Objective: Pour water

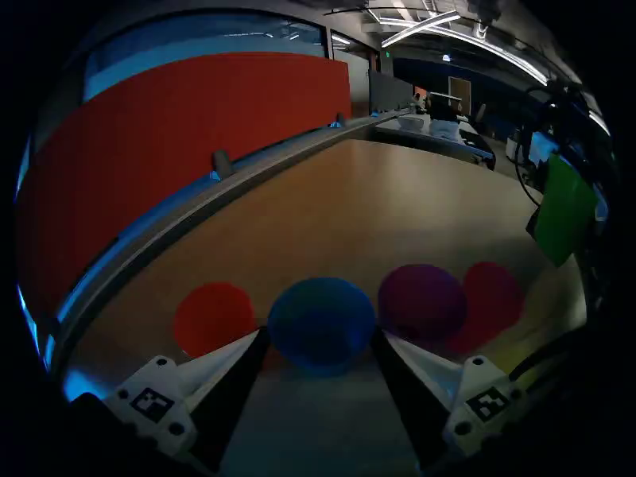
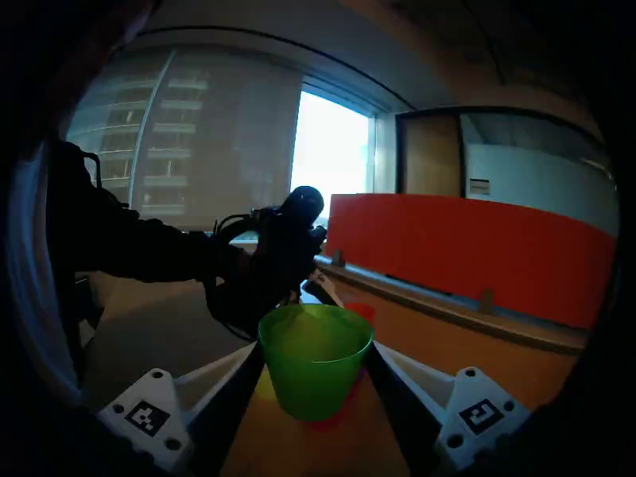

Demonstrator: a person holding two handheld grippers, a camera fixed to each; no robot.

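Both cups look gripped, pouring not begun. Left tongs (image 1: 318,334) pinch the blue cup (image 1: 321,318) down at the tabletop (image 1: 381,207). Right tongs (image 2: 316,348) clamp the green cup (image 2: 315,374), which likely must next reach the blue cup and tilt.

Green cup (image 2: 316,362) and blue cup (image 1: 321,324) look plastic, the table (image 1: 381,207) smooth wood.

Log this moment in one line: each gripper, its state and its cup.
left gripper: shut on blue cup | right gripper: shut on green cup, upright | table: purple cup, two red cups standing free
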